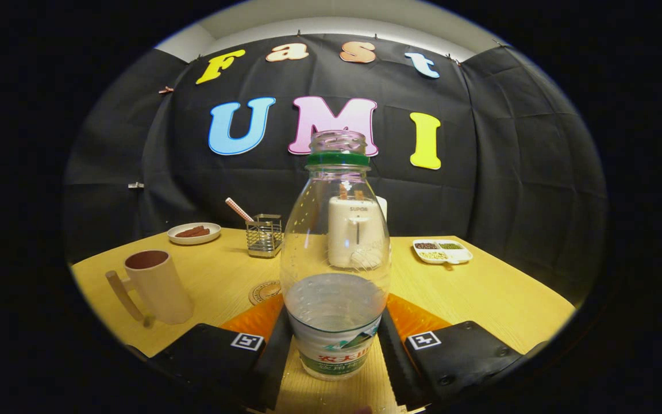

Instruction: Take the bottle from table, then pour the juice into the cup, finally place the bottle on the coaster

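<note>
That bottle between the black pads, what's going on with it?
The hand-held gripper has its two fingers pressed against the lower sides of a clear, uncapped bottle. The bottle stands upright on the table with a little liquid in the bottom. To one side of it waits a cup, and a round coaster lies just beyond the fingers, partly hidden by them. Nothing looks poured yet. Farther back sit a wire holder, a plate and a small tray.

Table (pixel 480 293) bears cup (pixel 156 286), coaster (pixel 264 291)
</note>
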A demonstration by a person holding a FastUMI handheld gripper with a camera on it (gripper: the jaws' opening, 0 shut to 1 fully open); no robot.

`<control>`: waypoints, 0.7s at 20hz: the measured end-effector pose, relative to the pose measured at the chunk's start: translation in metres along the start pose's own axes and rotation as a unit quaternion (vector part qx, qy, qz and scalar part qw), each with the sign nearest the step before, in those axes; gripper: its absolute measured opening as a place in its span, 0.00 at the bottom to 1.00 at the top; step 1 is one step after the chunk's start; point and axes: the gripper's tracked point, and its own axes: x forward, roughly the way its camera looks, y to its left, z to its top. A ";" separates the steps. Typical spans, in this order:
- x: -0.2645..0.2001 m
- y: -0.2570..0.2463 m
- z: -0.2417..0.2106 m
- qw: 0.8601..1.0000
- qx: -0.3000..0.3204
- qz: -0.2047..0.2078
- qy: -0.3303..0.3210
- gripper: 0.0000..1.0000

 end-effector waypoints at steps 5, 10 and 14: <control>-0.002 -0.002 0.011 0.999 -0.036 -0.032 0.018 0.72; 0.001 0.010 0.043 0.990 -0.139 -0.023 0.008 0.72; 0.002 0.028 0.049 0.978 -0.204 0.010 0.041 0.72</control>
